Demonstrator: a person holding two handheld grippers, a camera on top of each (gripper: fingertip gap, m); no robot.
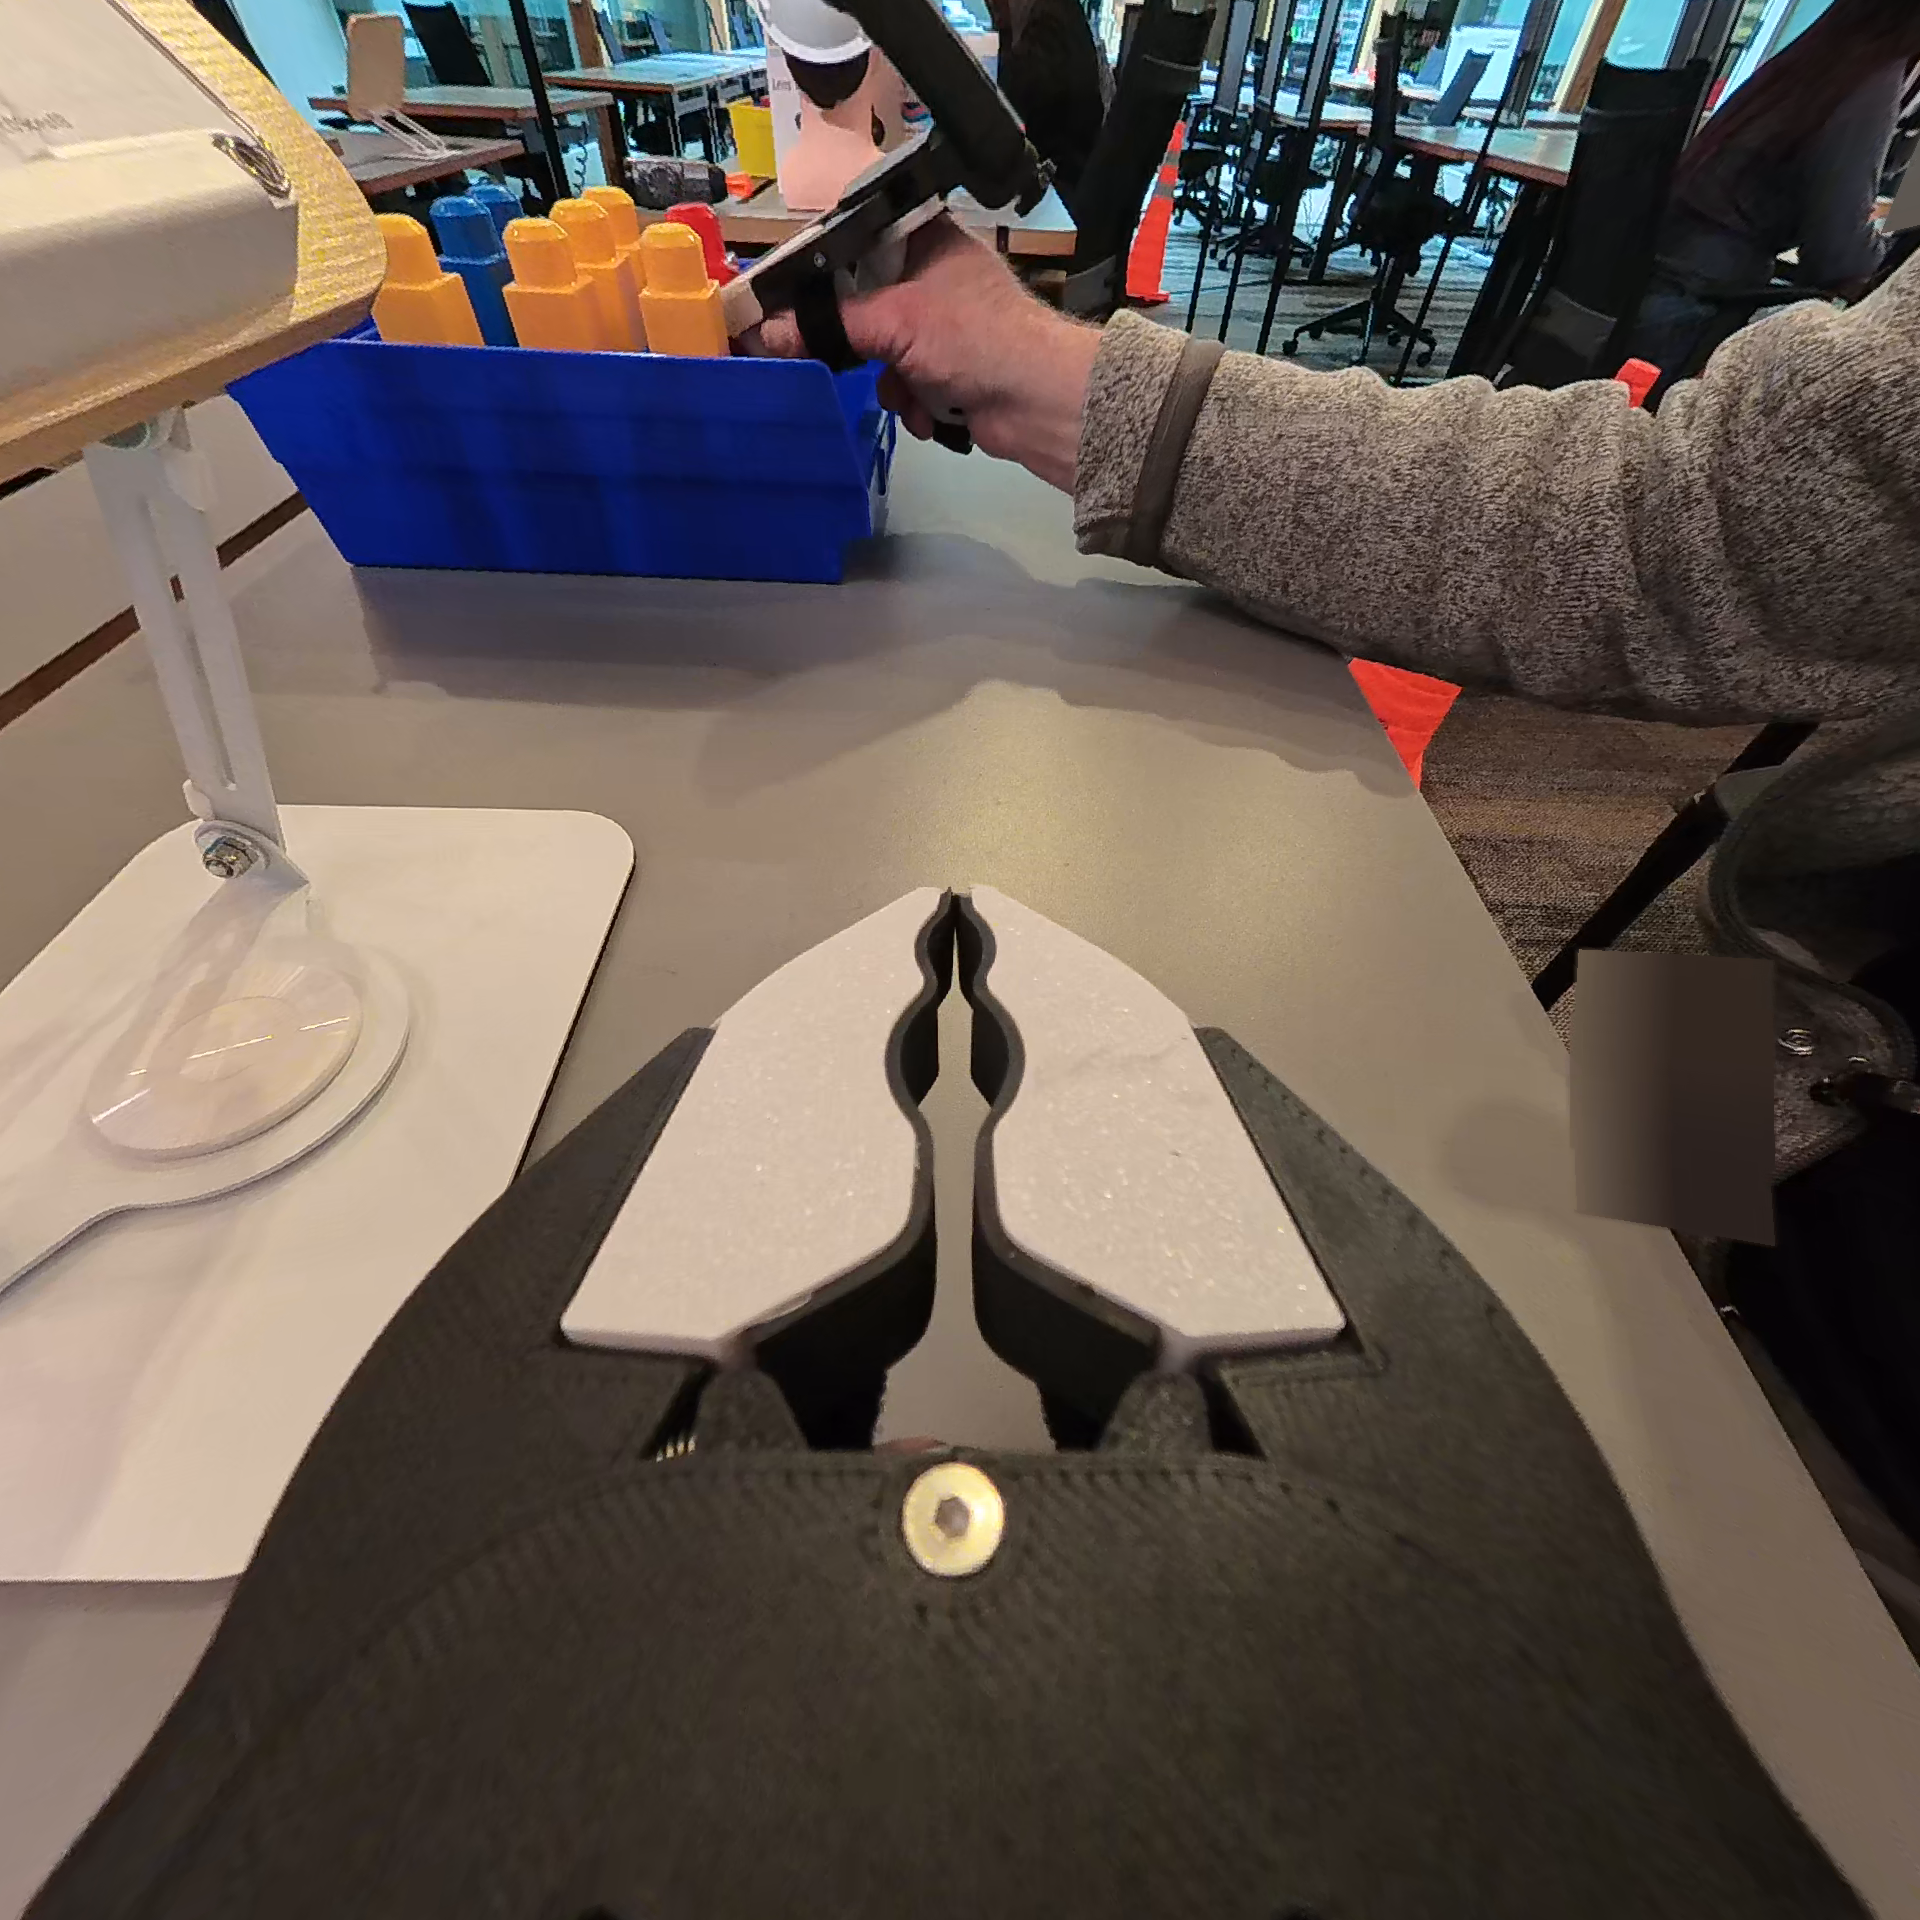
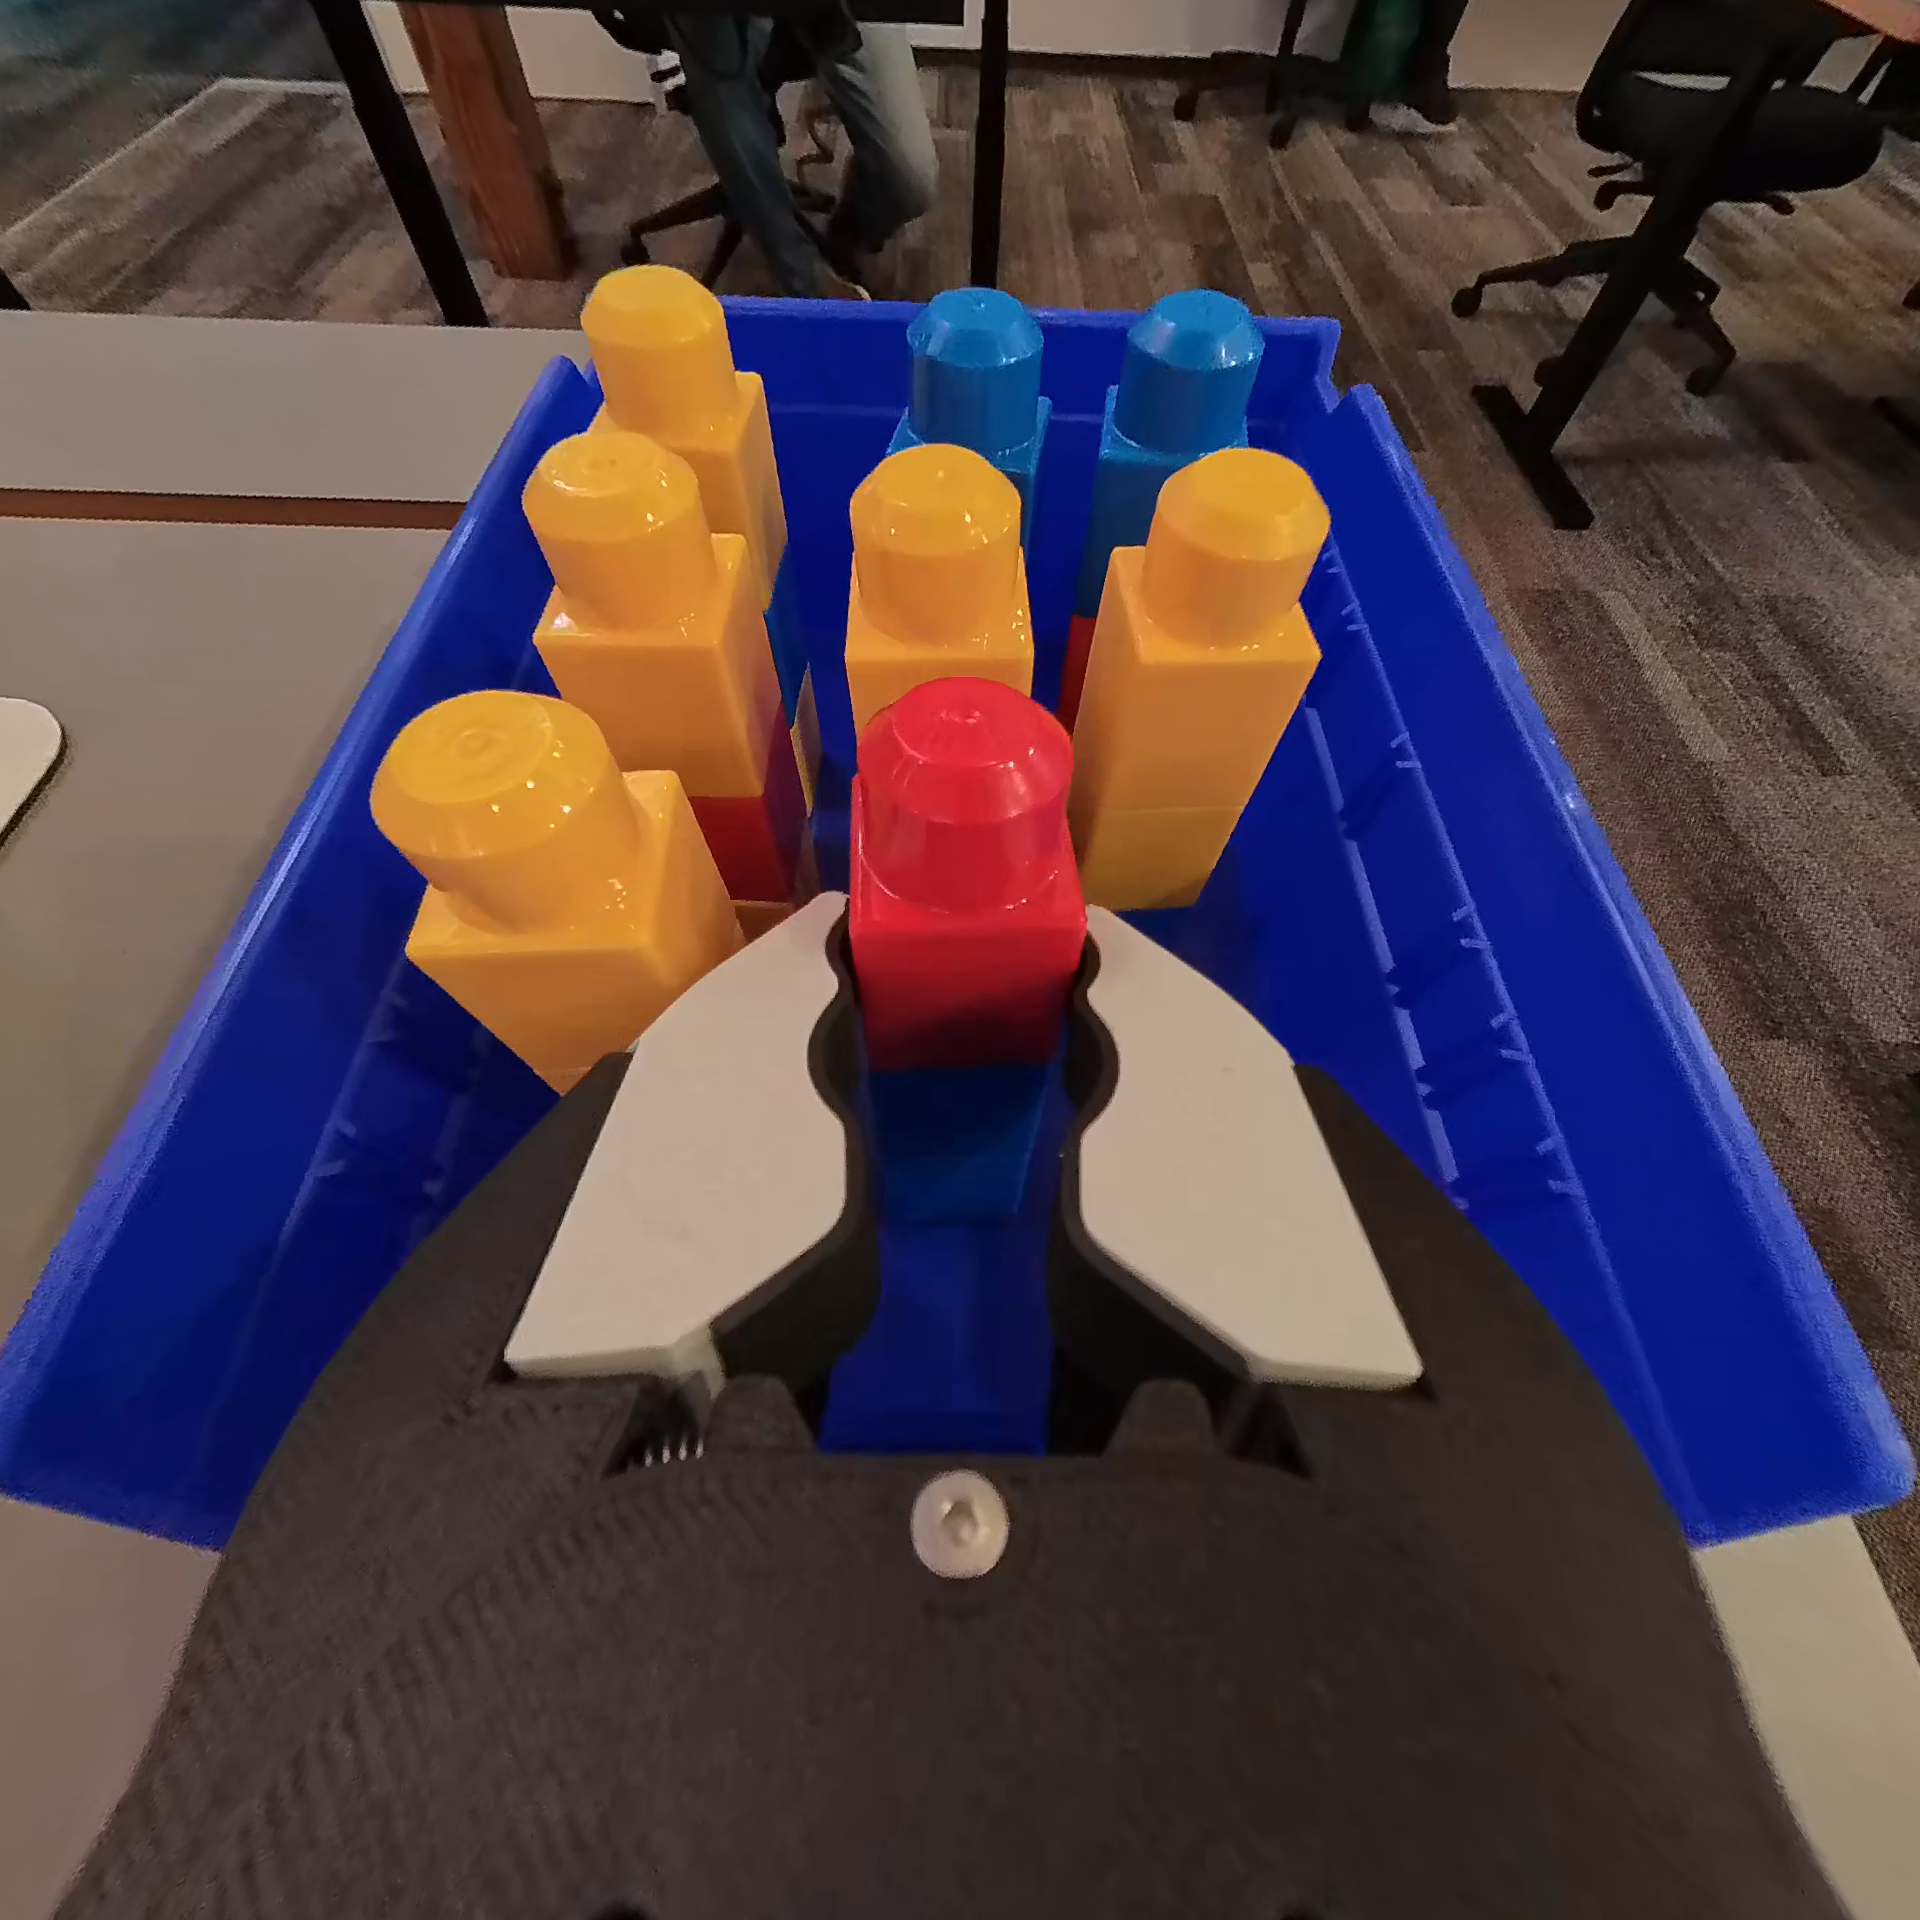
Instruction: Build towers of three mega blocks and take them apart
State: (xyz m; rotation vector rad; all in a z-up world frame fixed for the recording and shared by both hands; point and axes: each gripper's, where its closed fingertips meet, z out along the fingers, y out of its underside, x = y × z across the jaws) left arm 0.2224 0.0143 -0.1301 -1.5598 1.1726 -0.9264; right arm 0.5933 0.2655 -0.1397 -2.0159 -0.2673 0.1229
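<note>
Fingertips of the left gripper (image 1: pixel 951 904) meet on nothing above the grey table (image 1: pixel 1039 748); farther off, in the blue bin (image 2: pixel 1455 1039), the right gripper (image 2: pixel 966 935) clamps the red block (image 2: pixel 961 914) topping a blue one; I'd lift straight, clear of neighbouring yellow towers (image 2: pixel 644 644)

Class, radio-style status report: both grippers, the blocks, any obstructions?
Left gripper shut, empty, over table. Right gripper clamped on red block topping a tower in blue bin. Yellow towers crowd alongside.
</note>
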